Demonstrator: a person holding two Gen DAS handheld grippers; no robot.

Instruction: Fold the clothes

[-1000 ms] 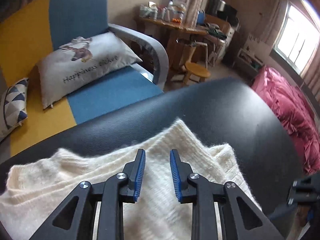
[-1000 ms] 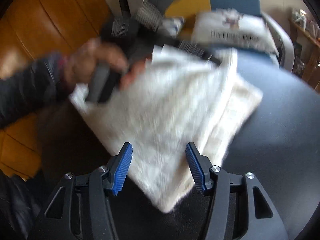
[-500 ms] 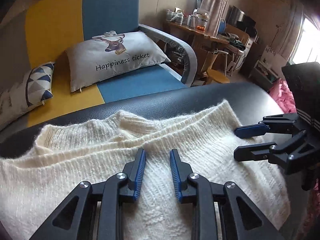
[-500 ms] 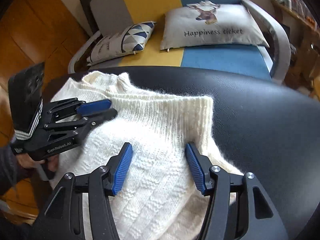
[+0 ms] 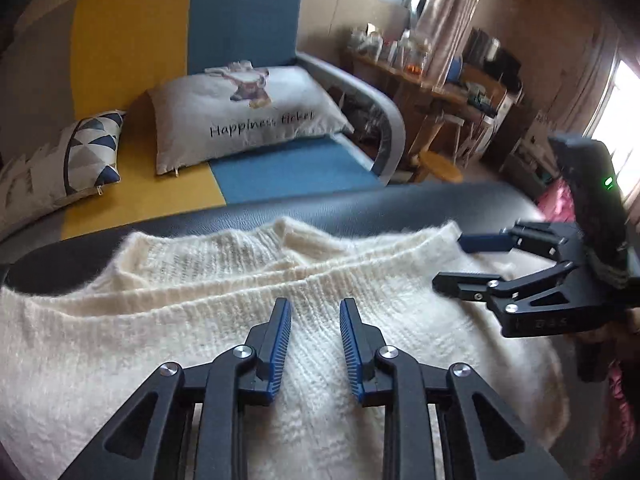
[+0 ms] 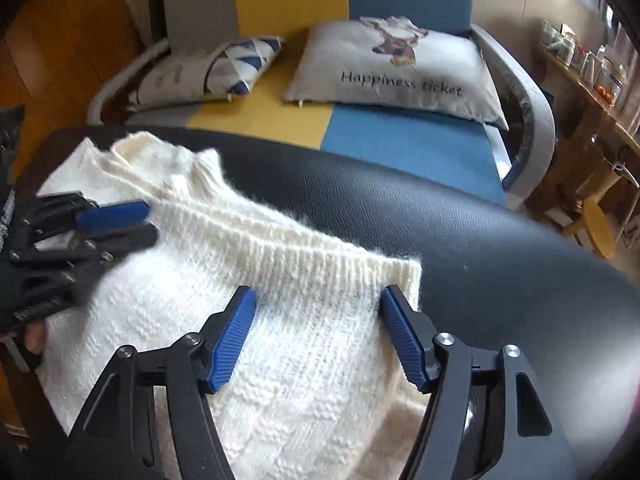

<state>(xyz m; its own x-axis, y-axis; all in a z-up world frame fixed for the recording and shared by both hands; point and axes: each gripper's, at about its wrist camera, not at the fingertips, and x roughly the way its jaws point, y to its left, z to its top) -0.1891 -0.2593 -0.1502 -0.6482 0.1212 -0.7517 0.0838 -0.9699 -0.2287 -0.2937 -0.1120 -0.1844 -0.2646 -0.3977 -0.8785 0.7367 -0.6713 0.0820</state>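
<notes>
A cream knitted sweater lies folded on a black leather surface, its ribbed edge towards the sofa. My left gripper hovers over the middle of the sweater, jaws a narrow gap apart with nothing between them. In the right wrist view it sits at the sweater's left side, held by a hand. My right gripper is low over the sweater near its far right corner. Its jaws are opening and straddle the knit without pressing on it. The left wrist view shows it at the right.
Behind the black surface stands a yellow and blue sofa with a grey "Happiness ticket" cushion and a triangle-patterned cushion. A wooden stool and a cluttered desk are at the back right. Pink bedding lies far right.
The right gripper came down over the sweater's right corner and its jaws spread wider. The left gripper slid sideways along the sweater, with its gap unchanged.
</notes>
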